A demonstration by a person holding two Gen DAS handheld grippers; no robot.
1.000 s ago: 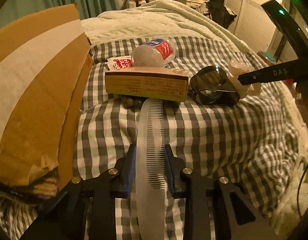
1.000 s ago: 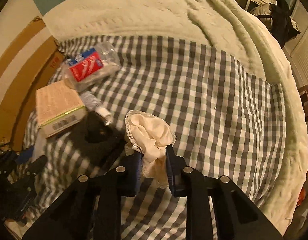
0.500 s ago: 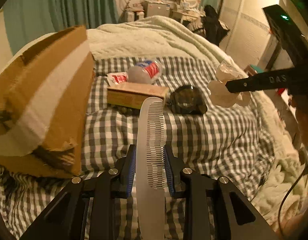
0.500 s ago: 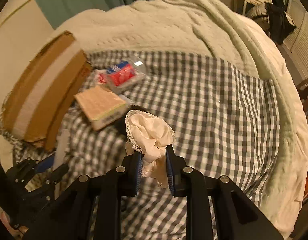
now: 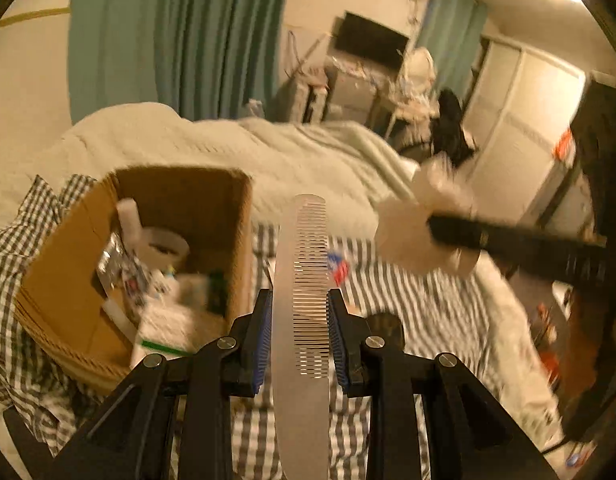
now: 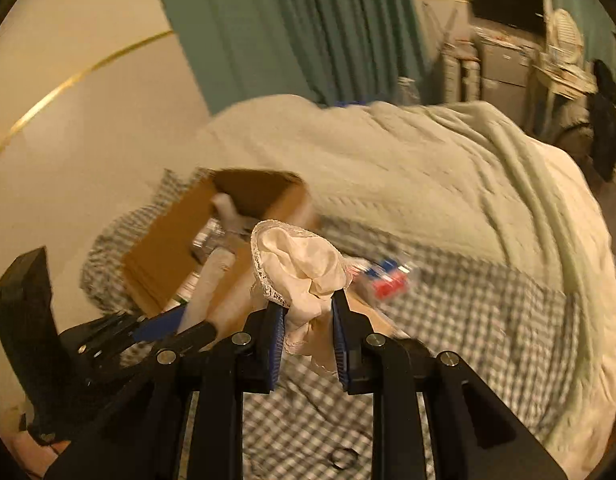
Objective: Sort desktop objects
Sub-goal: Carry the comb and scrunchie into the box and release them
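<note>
Left fingers (image 5: 268, 332) clamping comb (image 5: 302, 320), right fingers (image 6: 274, 340) pinching lace-edged cloth (image 6: 300, 268)

right gripper (image 6: 307, 334) clamps cream cloth (image 6: 304, 268) near cardboard box (image 6: 168, 256).

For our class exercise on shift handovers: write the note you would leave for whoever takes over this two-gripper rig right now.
Left gripper: shut on the comb, held in the air.
Right gripper: shut on the lace-edged cloth, also in the air.
Cardboard box: open on the checked bedspread, already holding a tape roll and other small items.
Done: both things picked up.
Left: drop both in the box, probably; then fetch the red-labelled bottle from the bedspread.
</note>
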